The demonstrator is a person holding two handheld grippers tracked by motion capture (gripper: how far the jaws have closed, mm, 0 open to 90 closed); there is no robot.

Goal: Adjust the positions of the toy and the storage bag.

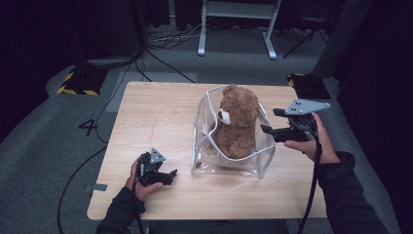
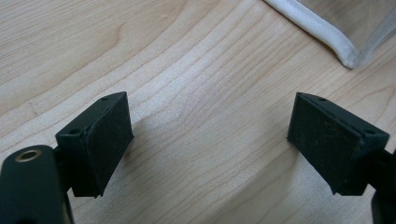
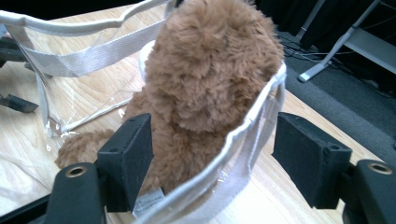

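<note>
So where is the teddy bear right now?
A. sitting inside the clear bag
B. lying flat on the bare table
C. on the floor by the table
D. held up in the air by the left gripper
A: the bear sits upright inside the clear bag, whose white-trimmed rim wraps around it, while both grippers are open and hold nothing.

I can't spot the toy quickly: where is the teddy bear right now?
In the high view the teddy bear sits upright inside the clear bag right of the table's middle, with the right gripper open at the bag's right rim.
</note>
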